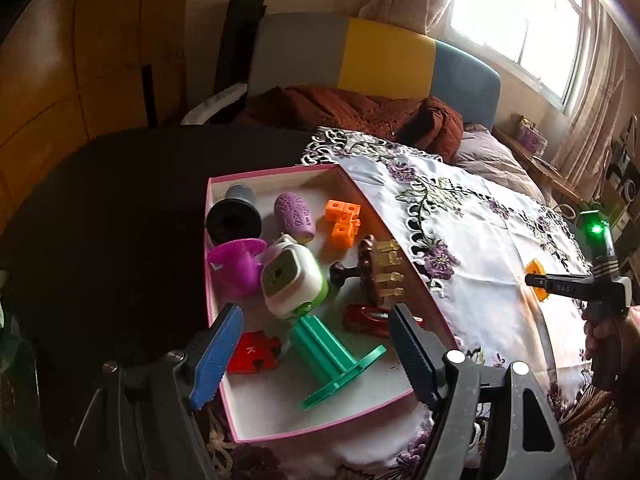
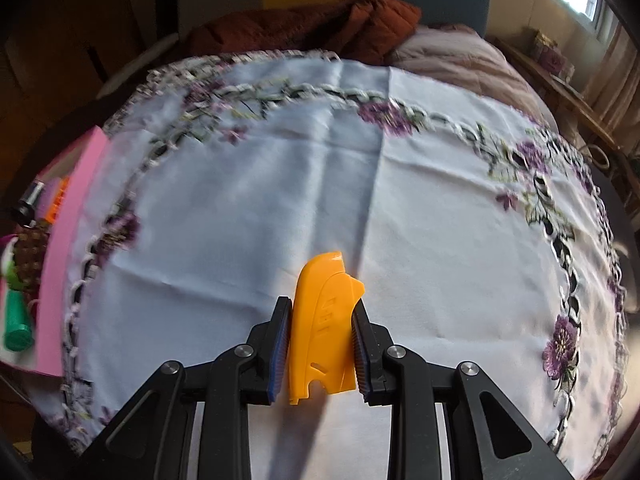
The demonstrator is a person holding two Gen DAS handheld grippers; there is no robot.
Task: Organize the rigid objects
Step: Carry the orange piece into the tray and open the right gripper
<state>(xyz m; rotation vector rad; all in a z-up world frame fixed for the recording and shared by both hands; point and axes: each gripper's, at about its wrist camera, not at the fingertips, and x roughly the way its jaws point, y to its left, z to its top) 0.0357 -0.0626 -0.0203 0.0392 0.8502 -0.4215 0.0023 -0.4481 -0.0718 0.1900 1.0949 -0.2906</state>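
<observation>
A pink-rimmed box (image 1: 280,170) lies on the table and holds several toys: a green T-shaped piece (image 1: 332,360), a white-green cube toy (image 1: 290,280), orange blocks (image 1: 342,222), a purple cylinder (image 1: 294,216) and a red car (image 1: 366,320). My left gripper (image 1: 316,356) is open above the box's near end, empty. My right gripper (image 2: 322,344) is shut on an orange plastic piece (image 2: 322,320) above the white embroidered cloth (image 2: 280,200). The right gripper with its orange piece also shows in the left wrist view (image 1: 536,276). The box's pink wall (image 2: 64,240) shows at the far left of the right wrist view.
A black table part (image 1: 100,220) lies left of the box. A bed with a brown blanket (image 1: 340,112) and a multicoloured headboard stands behind the table. A window is at the upper right.
</observation>
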